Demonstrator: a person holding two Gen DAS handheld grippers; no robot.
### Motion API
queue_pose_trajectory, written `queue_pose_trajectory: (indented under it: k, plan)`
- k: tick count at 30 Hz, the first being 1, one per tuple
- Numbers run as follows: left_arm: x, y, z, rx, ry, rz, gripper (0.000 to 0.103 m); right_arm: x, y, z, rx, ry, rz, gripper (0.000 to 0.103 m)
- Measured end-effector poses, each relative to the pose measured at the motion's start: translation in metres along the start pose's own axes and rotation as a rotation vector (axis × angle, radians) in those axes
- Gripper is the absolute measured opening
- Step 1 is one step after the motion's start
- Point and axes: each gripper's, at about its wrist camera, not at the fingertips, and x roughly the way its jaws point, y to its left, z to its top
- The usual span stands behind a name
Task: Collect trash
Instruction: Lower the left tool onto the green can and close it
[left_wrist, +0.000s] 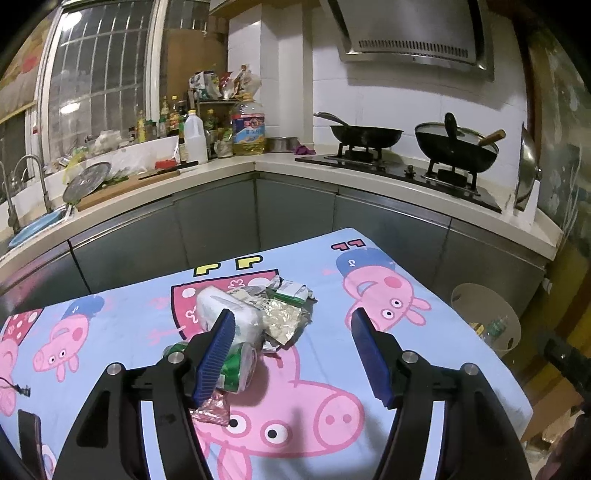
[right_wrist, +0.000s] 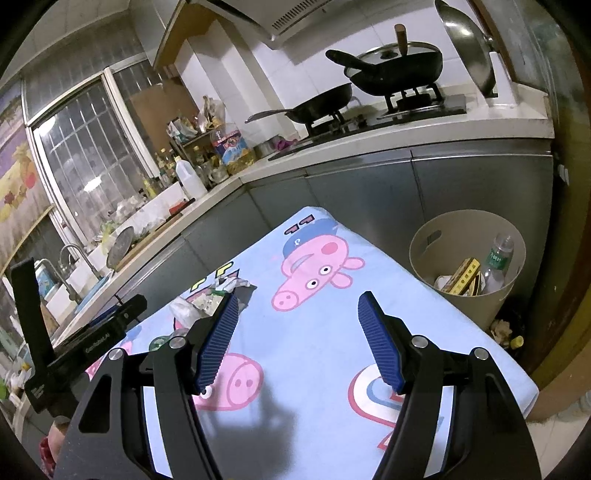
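A pile of trash lies on the table with the Peppa Pig cloth (left_wrist: 110, 332): a white tissue pack (left_wrist: 225, 310), a green can (left_wrist: 236, 365), crumpled silver foil (left_wrist: 282, 319), a green and white wrapper (left_wrist: 291, 293) and a pink wrapper (left_wrist: 214, 408). My left gripper (left_wrist: 291, 328) is open and empty above the cloth, its left finger in front of the can and tissue pack. My right gripper (right_wrist: 297, 314) is open and empty over the cloth (right_wrist: 314, 332), to the right of the pile (right_wrist: 207, 299). A beige trash bin (right_wrist: 467, 258) stands on the floor right of the table, with a bottle and packaging inside.
The bin also shows in the left wrist view (left_wrist: 487, 317). A kitchen counter (left_wrist: 207, 173) runs behind the table with bottles, a sink (left_wrist: 37, 225) and a stove with two pans (left_wrist: 399, 162). The left gripper's body (right_wrist: 74, 354) is at the left of the right wrist view.
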Motion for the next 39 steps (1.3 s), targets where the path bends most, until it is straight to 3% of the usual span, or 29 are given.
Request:
queue_pose_trajectory:
  k: [25, 30, 33, 35, 39]
  plan:
    - [-0.004, 0.028, -0.003, -0.037, -0.006, 0.023, 0.069, 0.010, -0.004, -0.006, 0.019, 0.042, 0.001, 0.071]
    - [-0.010, 0.067, -0.007, -0.093, -0.018, 0.072, 0.069, 0.016, 0.013, -0.009, -0.037, 0.066, 0.020, 0.069]
    - [-0.012, 0.104, -0.013, -0.143, -0.010, 0.124, 0.067, 0.024, 0.025, -0.012, -0.064, 0.089, 0.040, 0.061]
    - [-0.014, 0.129, -0.019, -0.177, -0.006, 0.165, 0.066, 0.034, 0.036, -0.014, -0.085, 0.115, 0.067, 0.055]
    - [-0.018, 0.167, -0.029, -0.245, 0.007, 0.206, 0.066, 0.058, 0.068, -0.019, -0.147, 0.156, 0.135, 0.054]
